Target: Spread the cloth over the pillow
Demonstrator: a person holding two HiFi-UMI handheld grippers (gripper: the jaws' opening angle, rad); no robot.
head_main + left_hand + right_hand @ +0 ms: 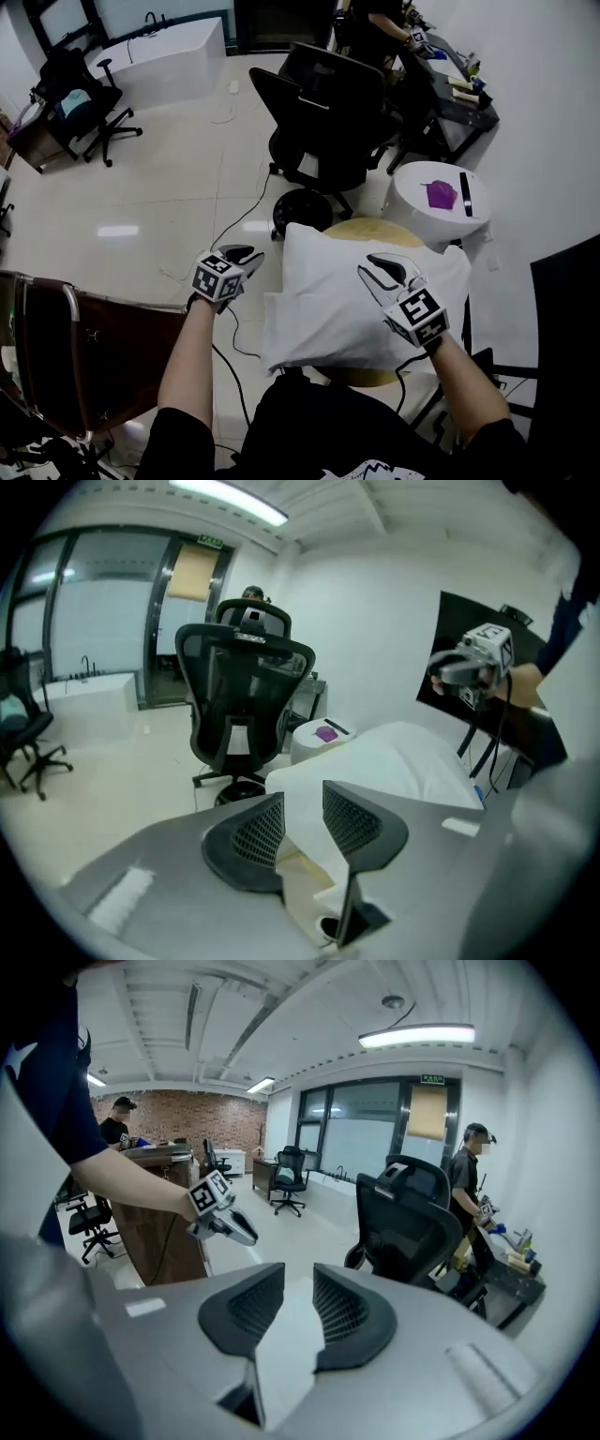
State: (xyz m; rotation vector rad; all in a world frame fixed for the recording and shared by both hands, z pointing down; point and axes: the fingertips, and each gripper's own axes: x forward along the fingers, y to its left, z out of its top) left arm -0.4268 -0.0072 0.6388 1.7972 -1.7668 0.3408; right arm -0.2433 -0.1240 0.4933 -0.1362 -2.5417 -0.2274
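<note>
On the round wooden stool (375, 231) lies the pillow (281, 330), with the white cloth (342, 292) over it. The left gripper (244, 255) hangs past the stool's left edge and the right gripper (373, 269) above the cloth. Both have jaws apart and hold nothing, likely because the spreading looks done.

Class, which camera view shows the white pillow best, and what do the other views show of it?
The head view: nearly the whole white pillow shows from above on the round table. The left gripper view shows it foreshortened, partly behind the left claw. The right gripper view shows nothing clearly the pillow.
</note>
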